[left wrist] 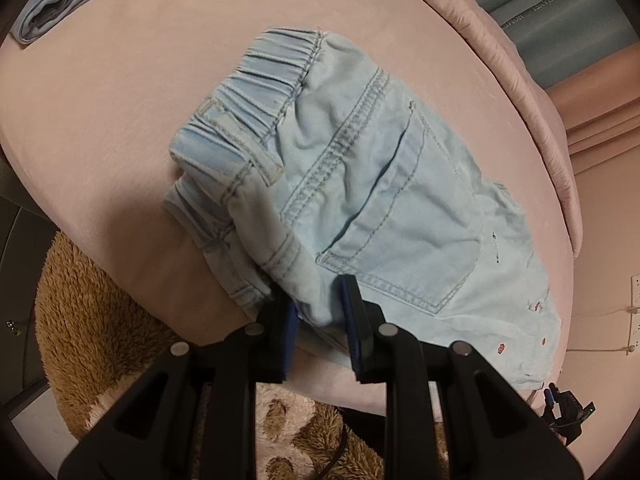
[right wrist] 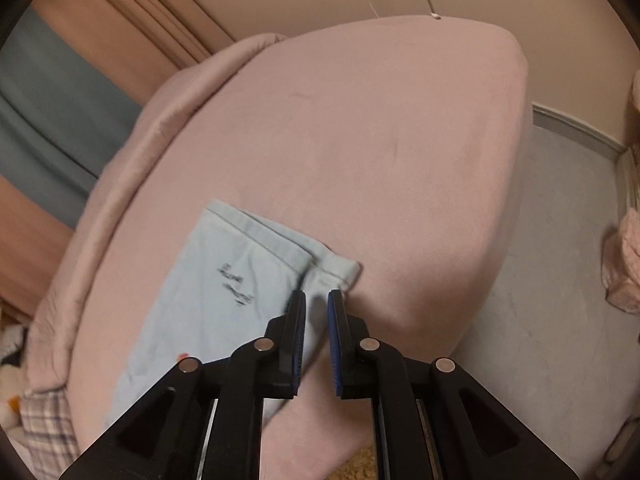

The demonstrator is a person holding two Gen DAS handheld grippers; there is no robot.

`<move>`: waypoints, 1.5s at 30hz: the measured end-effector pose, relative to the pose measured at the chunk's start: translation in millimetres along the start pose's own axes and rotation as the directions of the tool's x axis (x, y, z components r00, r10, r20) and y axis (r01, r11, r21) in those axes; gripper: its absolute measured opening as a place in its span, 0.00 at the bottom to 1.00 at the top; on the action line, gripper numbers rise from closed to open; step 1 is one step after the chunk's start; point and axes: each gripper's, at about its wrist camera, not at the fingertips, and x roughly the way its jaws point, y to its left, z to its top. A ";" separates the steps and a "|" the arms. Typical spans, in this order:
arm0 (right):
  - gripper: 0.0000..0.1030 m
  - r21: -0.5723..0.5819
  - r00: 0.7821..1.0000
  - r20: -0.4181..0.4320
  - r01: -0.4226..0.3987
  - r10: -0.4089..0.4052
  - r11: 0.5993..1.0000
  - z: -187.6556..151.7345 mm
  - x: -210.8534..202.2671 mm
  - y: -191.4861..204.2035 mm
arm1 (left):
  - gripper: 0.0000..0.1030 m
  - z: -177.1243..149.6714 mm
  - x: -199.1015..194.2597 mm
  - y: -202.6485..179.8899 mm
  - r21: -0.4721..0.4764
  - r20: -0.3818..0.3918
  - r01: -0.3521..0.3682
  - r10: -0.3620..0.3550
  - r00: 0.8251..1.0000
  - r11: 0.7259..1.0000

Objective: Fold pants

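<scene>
Left claw [left wrist: 320, 312] clamped on light denim pants [left wrist: 360, 184] hip fold; right claw [right wrist: 317, 312] apart, fingers straddling the hem edge on bed [right wrist: 380, 140]

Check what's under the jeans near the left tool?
The jeans lie on the pink bed cover, with a second waistband layer folded beneath. The left tool pinches their edge; anything else underneath is covered.
</scene>
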 end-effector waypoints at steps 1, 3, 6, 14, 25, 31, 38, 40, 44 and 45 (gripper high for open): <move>0.20 -0.005 1.000 -0.001 -0.013 0.013 1.000 0.2 -1.1 4.8 | 0.23 0.0 0.0 0.0 0.000 0.000 0.000 0.000 1.000 1.000; 0.36 -0.015 1.000 -0.007 -0.027 0.027 1.000 1.6 4.0 13.3 | 0.23 0.1 0.1 0.3 -0.002 -0.001 0.003 -0.003 1.000 1.000; 0.37 -0.017 0.999 -0.043 -0.028 0.027 0.999 1.0 20.6 15.0 | 0.23 0.2 -0.3 2.0 -0.007 -0.001 0.011 -0.011 1.000 1.000; 0.04 -0.026 1.000 -0.030 0.009 -0.009 1.000 -3.1 17.7 14.9 | 0.19 -0.7 -18.2 1.9 0.004 0.006 0.036 -0.036 0.999 0.999; 0.04 -0.058 0.994 -0.050 0.094 -0.097 0.994 -15.3 21.4 -4.3 | 0.16 -2.5 -14.9 18.2 0.010 -0.029 -0.020 0.021 0.999 1.000; 0.13 -0.225 0.973 -0.005 0.223 -0.230 0.949 -12.3 6.2 33.9 | 0.28 6.3 -45.7 15.8 0.051 0.022 -0.029 0.028 0.999 0.998; 0.43 -0.519 0.992 -0.126 -0.072 0.008 0.852 -59.5 -5.2 159.3 | 0.64 53.3 -62.2 13.3 0.094 0.143 0.000 -0.014 0.990 0.996; 0.43 -0.569 0.963 -0.254 -0.224 0.090 0.791 -90.8 4.7 200.8 | 0.65 63.0 -55.4 11.0 0.118 0.138 0.018 -0.035 0.990 0.993; 0.43 -0.568 0.834 -0.531 -0.483 0.151 0.666 -166.8 33.6 278.3 | 0.63 78.6 -29.9 14.0 0.127 0.094 0.005 -0.017 0.995 0.992; 0.43 -0.568 0.813 -0.565 -0.509 0.144 0.647 -177.9 43.7 294.9 | 0.63 80.2 -23.3 15.9 0.121 0.076 0.003 -0.012 0.997 0.993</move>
